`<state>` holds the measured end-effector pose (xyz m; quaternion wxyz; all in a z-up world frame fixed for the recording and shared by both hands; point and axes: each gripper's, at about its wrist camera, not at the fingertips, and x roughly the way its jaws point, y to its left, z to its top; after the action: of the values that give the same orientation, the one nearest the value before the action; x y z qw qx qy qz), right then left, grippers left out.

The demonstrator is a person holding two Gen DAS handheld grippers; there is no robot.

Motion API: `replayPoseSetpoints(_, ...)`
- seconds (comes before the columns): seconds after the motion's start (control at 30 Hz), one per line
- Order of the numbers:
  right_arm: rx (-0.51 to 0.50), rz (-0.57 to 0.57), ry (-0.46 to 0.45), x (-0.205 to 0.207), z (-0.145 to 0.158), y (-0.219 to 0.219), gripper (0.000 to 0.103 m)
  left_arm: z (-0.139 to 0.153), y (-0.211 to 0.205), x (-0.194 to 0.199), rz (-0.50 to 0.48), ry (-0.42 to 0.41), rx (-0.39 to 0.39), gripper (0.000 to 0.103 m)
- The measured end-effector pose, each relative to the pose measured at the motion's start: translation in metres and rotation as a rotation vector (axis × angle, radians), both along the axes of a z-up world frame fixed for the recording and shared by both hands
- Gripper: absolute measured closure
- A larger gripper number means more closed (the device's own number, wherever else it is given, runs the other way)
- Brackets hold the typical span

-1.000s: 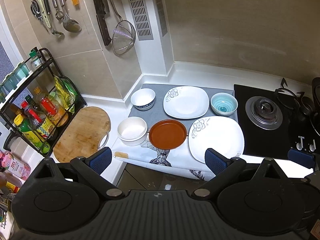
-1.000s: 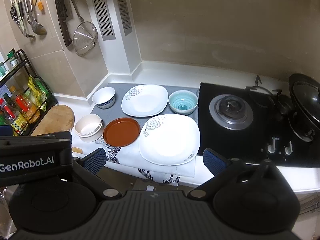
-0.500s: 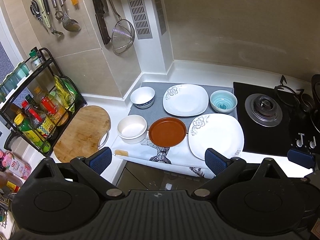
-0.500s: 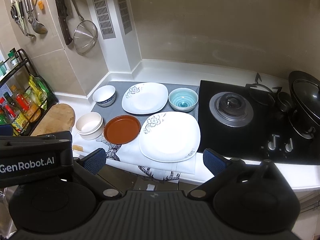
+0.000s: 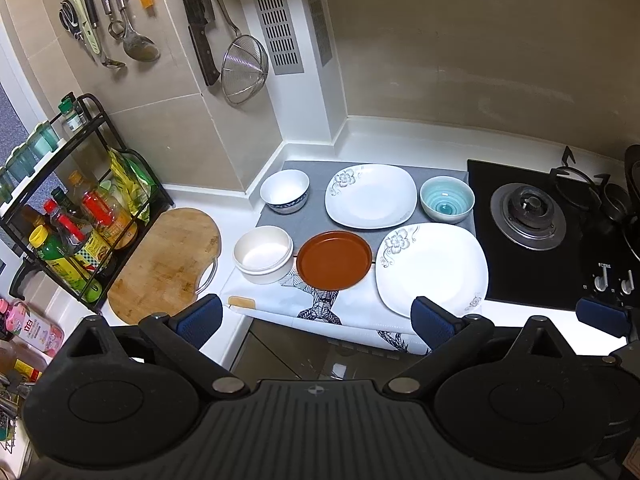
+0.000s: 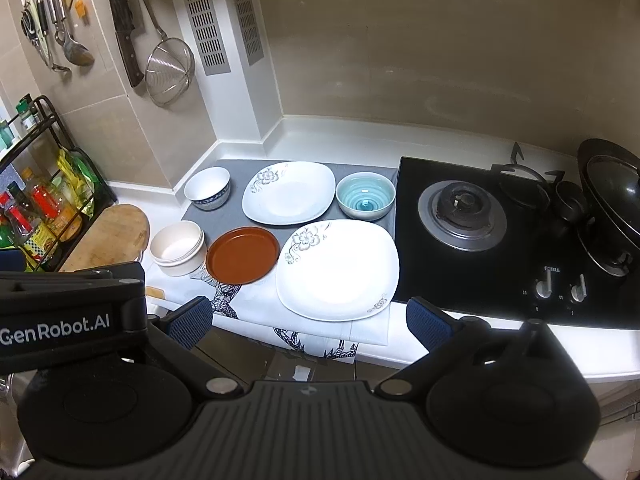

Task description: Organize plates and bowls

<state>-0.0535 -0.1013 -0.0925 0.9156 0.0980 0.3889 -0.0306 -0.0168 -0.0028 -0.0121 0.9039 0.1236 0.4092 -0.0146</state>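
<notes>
On the counter mat lie a large white square plate (image 5: 432,266) (image 6: 338,268) at the front, a smaller white square plate (image 5: 370,195) (image 6: 289,192) behind it, a brown round plate (image 5: 334,265) (image 6: 242,255), a teal bowl (image 5: 447,199) (image 6: 365,196), a blue-rimmed white bowl (image 5: 285,191) (image 6: 208,188) and a cream bowl (image 5: 264,254) (image 6: 178,248). My left gripper (image 5: 316,322) and right gripper (image 6: 308,322) are open and empty, held above the counter's front edge, apart from all dishes.
A wooden cutting board (image 5: 164,264) and a black rack of bottles (image 5: 76,220) stand at the left. A black gas hob (image 6: 500,236) with a wok (image 6: 612,196) is at the right. Utensils, a knife and a strainer (image 5: 244,68) hang on the wall.
Both views have shifted slightly; the dishes sit a little higher in frame. Nothing on the counter has moved and both grippers stay open.
</notes>
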Motion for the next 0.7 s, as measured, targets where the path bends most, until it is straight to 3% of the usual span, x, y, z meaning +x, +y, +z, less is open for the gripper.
replayPoseSetpoints(0.7, -0.006, 0.033, 0.025, 0.032, -0.004, 0.008, 0.000, -0.008, 0.012, 0.021, 0.022, 0.019, -0.014, 0.002)
